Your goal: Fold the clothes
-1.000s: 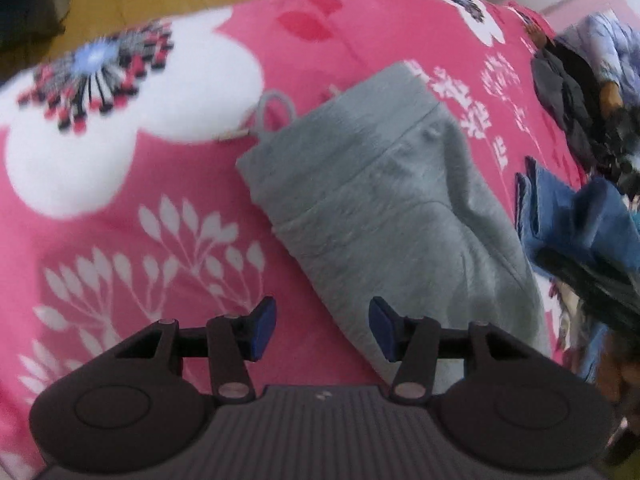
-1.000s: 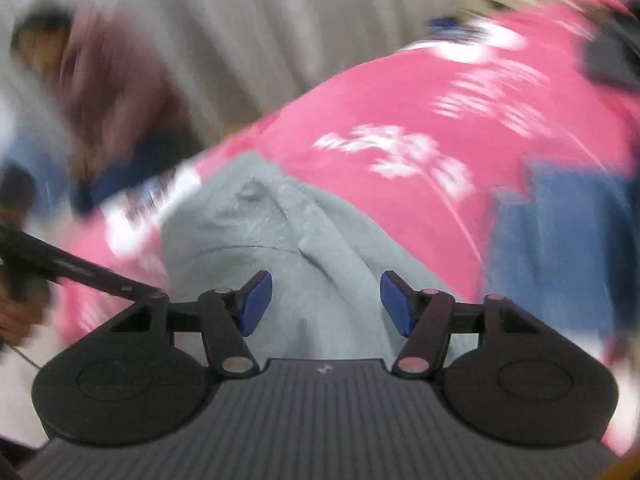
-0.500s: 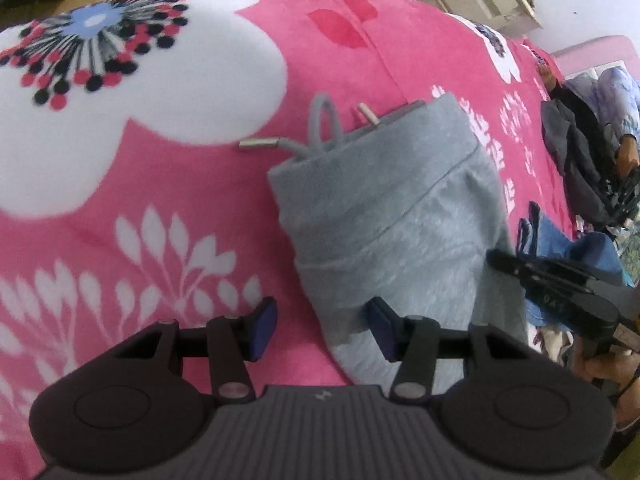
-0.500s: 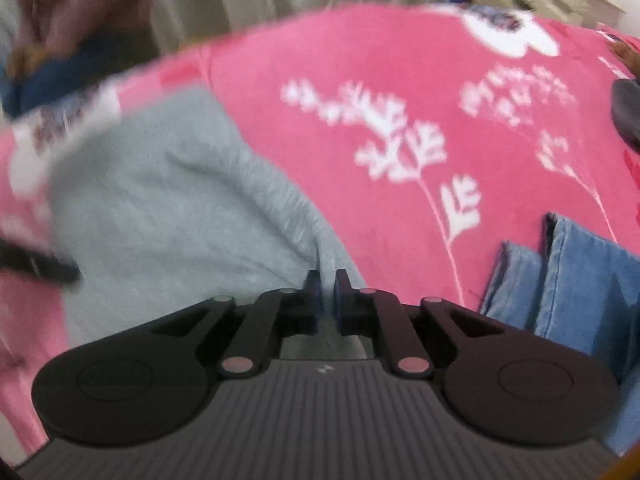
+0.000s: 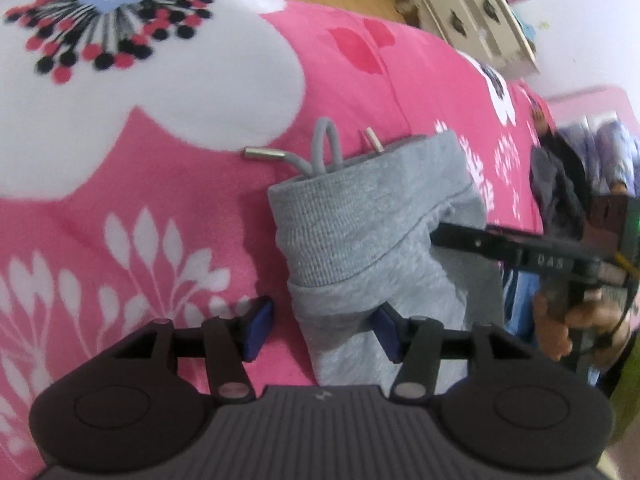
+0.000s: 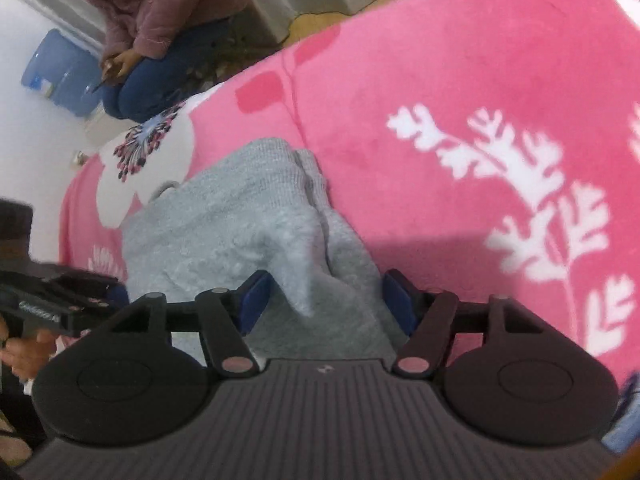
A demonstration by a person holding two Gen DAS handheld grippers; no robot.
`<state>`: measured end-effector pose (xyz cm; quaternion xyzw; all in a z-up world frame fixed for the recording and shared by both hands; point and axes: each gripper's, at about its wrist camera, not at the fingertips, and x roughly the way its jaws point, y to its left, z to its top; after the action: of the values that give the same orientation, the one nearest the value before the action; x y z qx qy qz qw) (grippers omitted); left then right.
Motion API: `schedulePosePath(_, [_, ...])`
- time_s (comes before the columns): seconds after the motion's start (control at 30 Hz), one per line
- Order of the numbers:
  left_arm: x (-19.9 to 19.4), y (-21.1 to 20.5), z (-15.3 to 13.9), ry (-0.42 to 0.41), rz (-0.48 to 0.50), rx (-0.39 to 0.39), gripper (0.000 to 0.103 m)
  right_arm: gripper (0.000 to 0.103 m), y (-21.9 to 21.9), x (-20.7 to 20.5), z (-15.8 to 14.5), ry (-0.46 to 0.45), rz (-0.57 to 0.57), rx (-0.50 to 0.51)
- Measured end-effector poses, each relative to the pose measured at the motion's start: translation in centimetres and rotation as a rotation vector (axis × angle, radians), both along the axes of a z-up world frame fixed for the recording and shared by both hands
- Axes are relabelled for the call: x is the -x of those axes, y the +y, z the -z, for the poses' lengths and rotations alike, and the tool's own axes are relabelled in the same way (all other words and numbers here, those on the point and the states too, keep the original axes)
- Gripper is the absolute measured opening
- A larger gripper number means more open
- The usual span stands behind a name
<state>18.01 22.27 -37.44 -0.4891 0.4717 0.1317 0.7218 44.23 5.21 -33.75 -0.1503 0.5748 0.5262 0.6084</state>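
Grey sweatpants (image 5: 360, 240) lie bunched on the pink flowered blanket (image 5: 200, 184), ribbed waistband and drawstring (image 5: 316, 152) at the far end. My left gripper (image 5: 322, 330) stands open at their near left edge; the fabric edge lies between the jaws, and only the right pad is at the cloth. My right gripper (image 6: 326, 302) hangs over the same sweatpants (image 6: 240, 216), its jaws opening around a raised peak of fleecy cloth that neither pad presses. One of its black fingers (image 5: 480, 242) reaches onto the garment from the right in the left wrist view.
A white dresser (image 5: 472, 20) stands beyond the bed. Dark and blue clothes (image 5: 560, 184) are piled at the right. A person in a pink jacket (image 6: 160, 8) crouches on the floor by a blue water bottle (image 6: 60, 72). Blue denim (image 6: 624, 440) lies at the lower right.
My right gripper slid across the sweatpants, pinched shut half a second ago, and stands open again with a peak of cloth left standing. My left gripper sank closer to the garment's edge.
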Motion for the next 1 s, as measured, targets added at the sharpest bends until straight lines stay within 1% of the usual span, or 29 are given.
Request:
schedulePosePath(0.03, [0.0, -0.2, -0.1, 0.003, -0.017, -0.002, 0.049, 0.048, -0.3, 0.1, -0.3, 0.009, 0.012, -0.001])
schedulePosePath(0.07, [-0.1, -0.3, -0.1, -0.001, -0.024, 0.001, 0.036, 0.036, -0.5, 0.2, -0.6, 0.017, 0.024, -0.002])
schedulePosePath(0.1, [-0.3, -0.5, -0.2, -0.002, -0.031, 0.004, 0.033, 0.018, -0.8, 0.3, -0.9, 0.025, 0.035, -0.003])
schedulePosePath(0.13, [-0.4, -0.6, -0.3, 0.001, -0.036, -0.001, 0.03, 0.011, -1.2, 0.7, -1.1, 0.014, 0.031, -0.011])
schedulePosePath(0.17, [-0.6, -0.7, -0.4, 0.004, -0.04, -0.006, 0.025, 0.01, -1.6, 1.0, -1.4, 0.004, 0.026, -0.02])
schedulePosePath(0.3, [-0.4, -0.3, -1.2, -0.008, -0.053, -0.001, 0.017, 0.008, -1.6, 1.4, -2.2, -0.058, 0.02, -0.045])
schedulePosePath(0.43, [0.1, 0.6, -2.8, -0.051, -0.06, -0.004, 0.015, 0.008, -1.3, 1.4, -3.6, -0.094, 0.03, -0.088])
schedulePosePath(0.57, [0.7, 2.5, -4.9, -0.081, -0.075, -0.028, 0.015, 0.008, 0.0, 1.3, -4.8, -0.101, 0.026, -0.132])
schedulePosePath(0.67, [1.6, 4.9, -6.8, -0.098, -0.096, -0.092, 0.015, 0.008, 2.2, 1.4, -5.9, -0.101, 0.0, -0.183])
schedulePosePath(0.8, [3.0, 8.9, -8.0, -0.084, -0.146, -0.184, 0.015, 0.008, 6.5, 1.7, -7.1, -0.092, -0.043, -0.292])
schedulePosePath(0.83, [3.3, 9.9, -8.3, -0.079, -0.158, -0.206, 0.015, 0.008, 7.8, 1.7, -6.8, -0.091, -0.053, -0.304])
schedulePosePath(0.87, [3.4, 10.7, -7.8, -0.063, -0.16, -0.214, 0.016, 0.008, 9.1, 1.8, -6.4, -0.09, -0.064, -0.316])
schedulePosePath(0.9, [3.2, 11.2, -6.7, -0.021, -0.147, -0.205, 0.018, 0.008, 10.4, 1.9, -6.0, -0.089, -0.074, -0.326])
schedulePosePath(0.93, [2.9, 11.8, -5.6, 0.02, -0.134, -0.196, 0.019, 0.01, 11.7, 2.1, -4.7, -0.095, -0.086, -0.287])
schedulePosePath(0.97, [2.7, 12.3, -4.5, 0.06, -0.122, -0.187, 0.022, 0.014, 12.9, 2.4, -3.3, -0.101, -0.097, -0.249])
schedulePosePath(1.0, [2.6, 12.5, -4.1, 0.073, -0.122, -0.181, 0.026, 0.019, 13.4, 2.2, -1.9, -0.097, -0.08, -0.203])
